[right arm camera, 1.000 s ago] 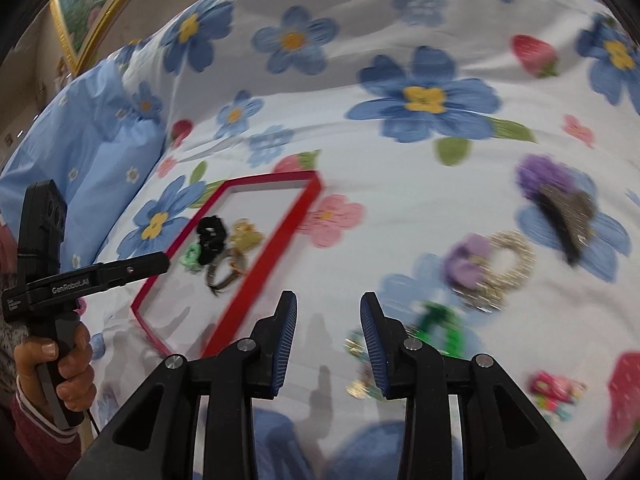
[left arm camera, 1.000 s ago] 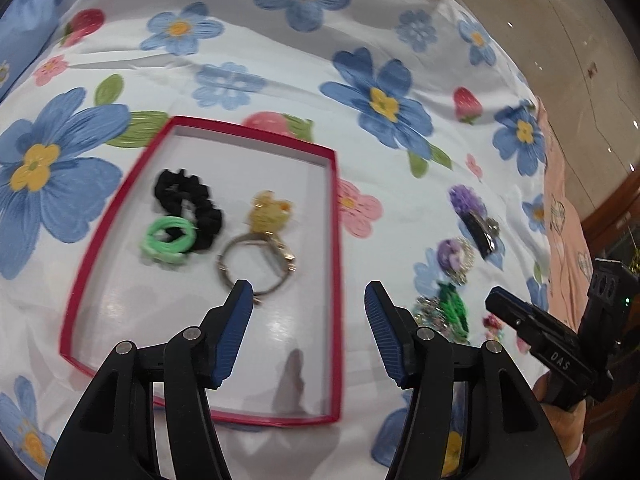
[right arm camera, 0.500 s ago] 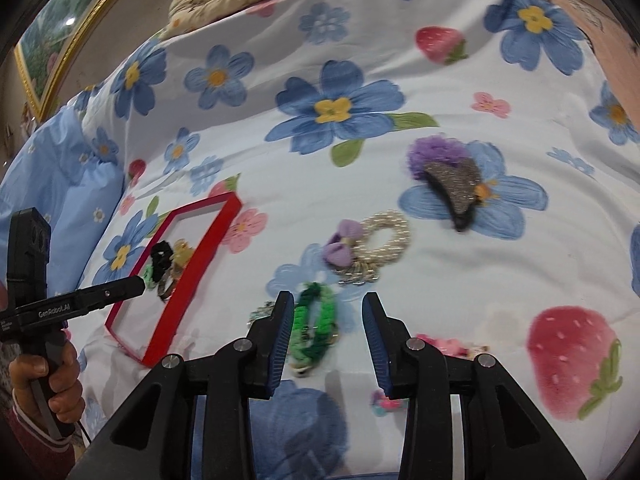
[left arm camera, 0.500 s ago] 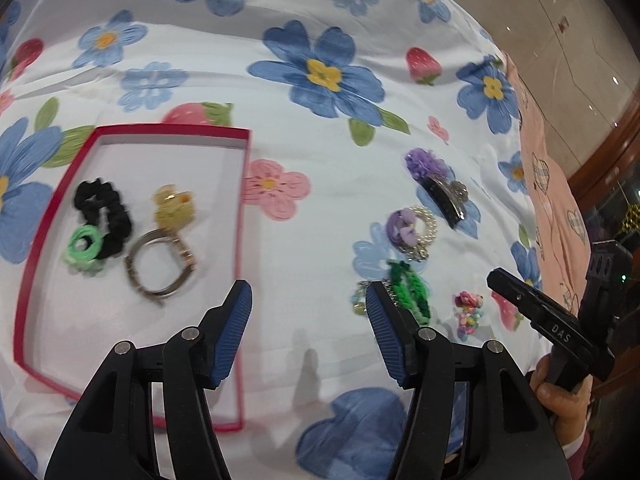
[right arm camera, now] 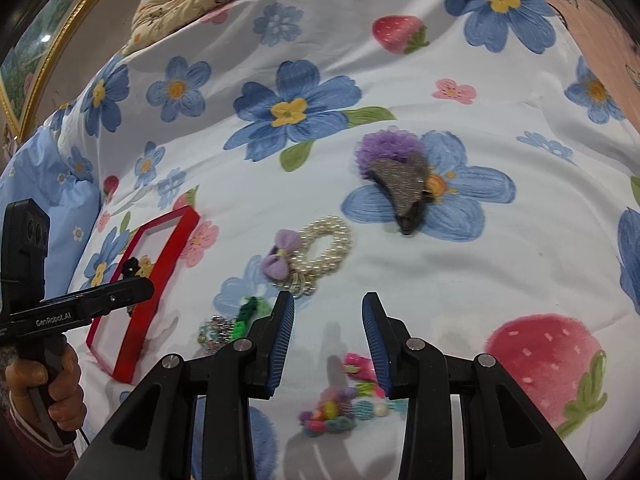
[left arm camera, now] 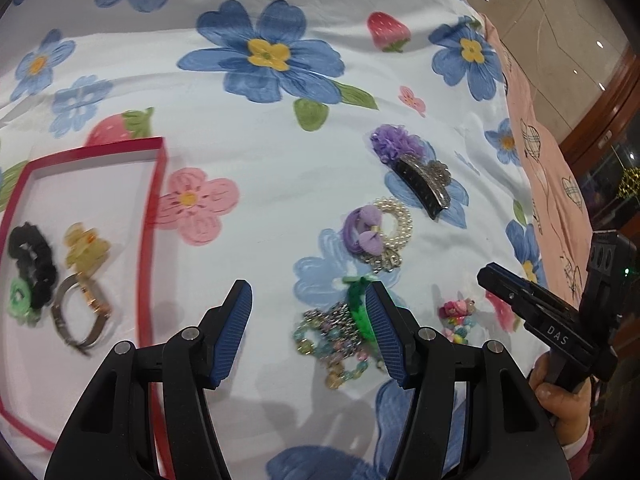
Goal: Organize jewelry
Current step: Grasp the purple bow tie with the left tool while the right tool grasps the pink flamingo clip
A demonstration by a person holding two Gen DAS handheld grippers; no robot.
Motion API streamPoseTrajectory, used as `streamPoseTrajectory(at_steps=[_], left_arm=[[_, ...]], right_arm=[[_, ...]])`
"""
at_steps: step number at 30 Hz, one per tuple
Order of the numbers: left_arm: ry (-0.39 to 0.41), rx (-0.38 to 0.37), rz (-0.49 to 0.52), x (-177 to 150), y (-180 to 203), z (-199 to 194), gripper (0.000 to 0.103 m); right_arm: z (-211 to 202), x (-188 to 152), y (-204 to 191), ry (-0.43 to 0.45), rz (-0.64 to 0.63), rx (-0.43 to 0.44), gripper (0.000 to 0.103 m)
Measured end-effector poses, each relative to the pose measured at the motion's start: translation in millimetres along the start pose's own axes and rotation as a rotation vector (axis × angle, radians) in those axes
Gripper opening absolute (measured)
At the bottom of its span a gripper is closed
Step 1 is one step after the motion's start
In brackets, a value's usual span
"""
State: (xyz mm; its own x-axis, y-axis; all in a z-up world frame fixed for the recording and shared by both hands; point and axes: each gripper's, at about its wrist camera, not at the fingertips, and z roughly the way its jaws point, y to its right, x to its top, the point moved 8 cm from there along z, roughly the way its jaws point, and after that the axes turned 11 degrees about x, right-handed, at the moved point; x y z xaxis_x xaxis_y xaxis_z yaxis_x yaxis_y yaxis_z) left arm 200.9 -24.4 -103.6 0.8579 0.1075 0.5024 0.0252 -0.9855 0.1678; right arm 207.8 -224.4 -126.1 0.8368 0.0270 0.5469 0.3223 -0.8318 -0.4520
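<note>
- Left wrist view: the left gripper [left arm camera: 308,332] is held wide with nothing between its blue pads, low in the frame over the flowered bedsheet [left arm camera: 260,152].
- The red tray [left arm camera: 150,216] lies at the left edge and already holds a black scrunchie [left arm camera: 34,266], a green hair tie [left arm camera: 18,298], a yellow claw clip [left arm camera: 84,248] and a metal bangle [left arm camera: 78,320].
- Just inside the right pad lie a pastel bead bracelet [left arm camera: 332,336] and a green hair tie [left arm camera: 360,304], touching each other. The bracelet looks light and limp, so in my judgement it would drape and swing; pinching across a bunched part of the strand seems safer than taking a single bead.
- Right of centre sit a pearl bracelet with lilac bow [left arm camera: 378,232] and a purple-flowered hair clip [left arm camera: 416,172]; the clip looks stiff and is best taken across its narrow bar.
- Right wrist view: the right gripper [right arm camera: 328,340] is also open and empty, its jaws apart low in the frame.
- Directly below it lies a colourful bead charm [right arm camera: 336,408], small, bumpy and likely slippery; closing over its clustered middle should hold best.
- The tray [right arm camera: 168,264] is at the left, well apart from this piece.
</note>
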Motion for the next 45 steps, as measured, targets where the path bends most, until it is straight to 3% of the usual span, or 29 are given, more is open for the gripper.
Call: streamPoseTrajectory(at_steps=[7,11,15,23,24,26,27,28,30,31,45], left_arm=[[-0.014,-0.025,0.043,9.6,28.5,20.2,0.059],[-0.025,-0.032,0.061,17.1,43.6,39.8,0.059],[-0.042,-0.029,0.078,23.3,51.4,59.3,0.059],[-0.069,-0.021,0.097,33.8,61.6,94.4,0.058],[-0.075,-0.021,0.101,33.8,62.6,98.6,0.057],[-0.074,-0.024,0.111,33.3,63.7,103.1,0.042],[-0.078,-0.037,0.116,32.7,64.9,103.9,0.030],[-0.081,-0.052,0.117,32.5,66.1,103.4,0.022],[-0.071,-0.054,0.128,31.9,66.1,99.9,0.012],[-0.066,-0.046,0.135,31.4,64.9,97.7,0.012],[0.005,-0.094,0.036,9.8,21.8,27.3,0.012]], right_arm=[[-15.8,-19.4,34.5,-0.021,0.052,-0.046,0.038],[-18.5,-28.0,35.7,-0.039,0.053,-0.031,0.040],[-10.2,-35.3,21.0,-0.095,-0.054,-0.024,0.049],[17.4,-41.6,21.4,-0.235,-0.219,-0.064,0.049],[21.6,-42.3,22.1,-0.253,-0.241,-0.069,0.049],[28.7,-43.8,23.6,-0.278,-0.260,-0.066,0.047],[30.2,-43.2,24.2,-0.279,-0.265,-0.067,0.046],[31.1,-42.2,24.6,-0.275,-0.270,-0.074,0.038],[31.4,-40.6,26.5,-0.269,-0.266,-0.083,0.029],[31.0,-39.5,26.8,-0.261,-0.256,-0.080,0.023],[15.9,-24.5,-3.7,-0.113,-0.139,0.027,0.020]])
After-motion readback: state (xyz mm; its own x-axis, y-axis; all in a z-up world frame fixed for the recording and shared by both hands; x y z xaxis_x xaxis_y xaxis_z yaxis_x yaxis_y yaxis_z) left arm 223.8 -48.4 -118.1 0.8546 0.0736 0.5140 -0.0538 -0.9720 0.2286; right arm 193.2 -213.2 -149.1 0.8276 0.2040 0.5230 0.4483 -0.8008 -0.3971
